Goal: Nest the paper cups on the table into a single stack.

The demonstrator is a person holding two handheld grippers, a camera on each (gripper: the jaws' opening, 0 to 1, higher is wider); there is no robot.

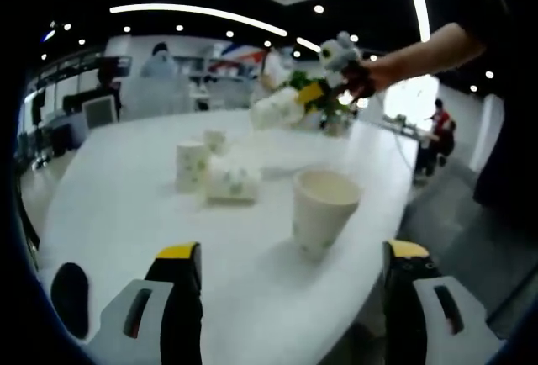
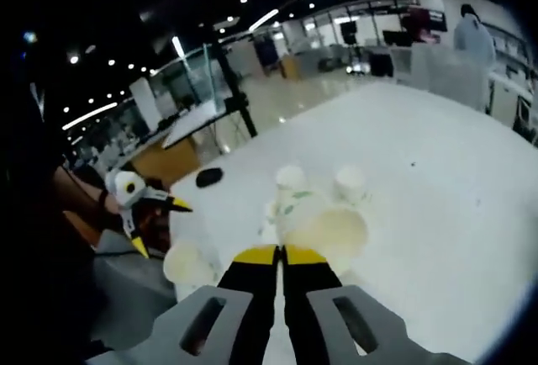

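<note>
Cups are mid-transfer: the right tool point(image 2: 280, 256) has its yellow-tipped jaws pressed together on the rim of a paper cup point(image 2: 324, 224), held tilted with its mouth toward the camera, above the white worktop point(image 2: 437, 180). In the left gripper view the same right tool point(image 1: 324, 87) appears at the far side, carried by a person's hand point(image 1: 363, 75), with the held cup point(image 1: 276, 108) lying sideways in the air over the far edge of the worktop point(image 1: 126, 205). The left tool point(image 1: 290, 268) is spread wide and holds nothing; its jaws stand on either side of an upright cup point(image 1: 324, 209) near the worktop's near edge, without touching it. My judgement is that the step in hand is carrying one cup to be nested, and the upright cup between the left jaws is a likely receiver. The next move would call for turning the carried cup base-down, lining it over an open mouth, and lowering it straight so the rim does not catch; the left tool could steady the receiver. Count in the left gripper view: one cup in the air, one upright cup close by, one upright cup further back point(image 1: 192, 166), one cup on its side point(image 1: 231, 184), and a small one behind point(image 1: 215, 140), five in all. A dark oval object point(image 1: 71, 298) lies near the left edge; its kind cannot be told.
</note>
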